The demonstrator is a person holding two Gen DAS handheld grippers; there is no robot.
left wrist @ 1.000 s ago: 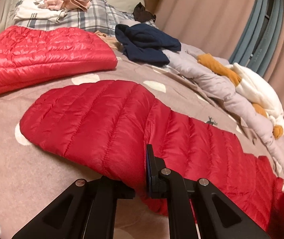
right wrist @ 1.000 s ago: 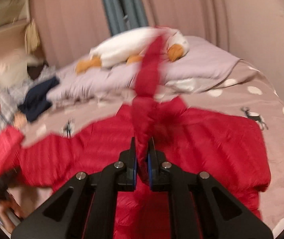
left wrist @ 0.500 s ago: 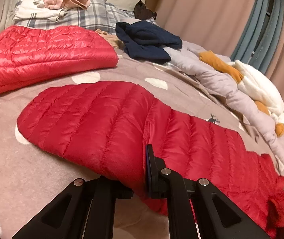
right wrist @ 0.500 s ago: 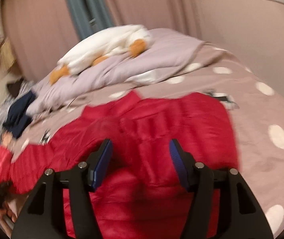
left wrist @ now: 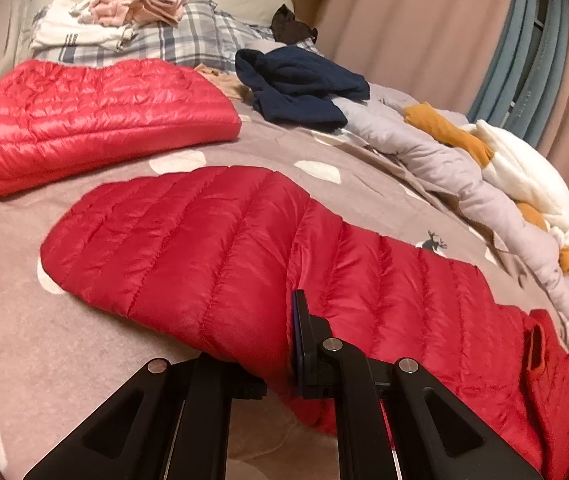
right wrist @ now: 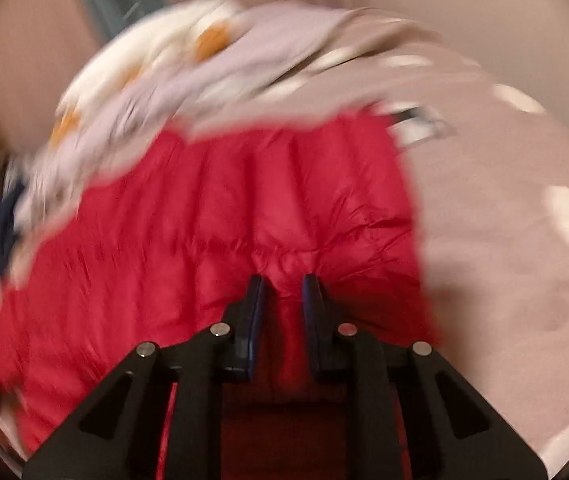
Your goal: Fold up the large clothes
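My left tongs [left wrist: 280, 344] clamp the hem of the red quilted down jacket [left wrist: 212, 248] spread on the spotted taupe bed [left wrist: 24, 344]. My right tongs [right wrist: 282, 300] are closing around a bunched fold of it.

Taupe bedspread [left wrist: 24, 340] with white dots and little reindeer — that's the floor of it all. Up at the head, a plaid blanket [left wrist: 188, 40] carrying a pile of pink, grey and white folded clothes [left wrist: 132, 8]. A crumpled navy garment [left wrist: 300, 88] lies just beside a lilac duvet [left wrist: 436, 160] — white-and-orange plush toy [left wrist: 524, 176] resting on it. Pinkish curtain [left wrist: 404, 16] behind, blue drape [left wrist: 524, 40] alongside.
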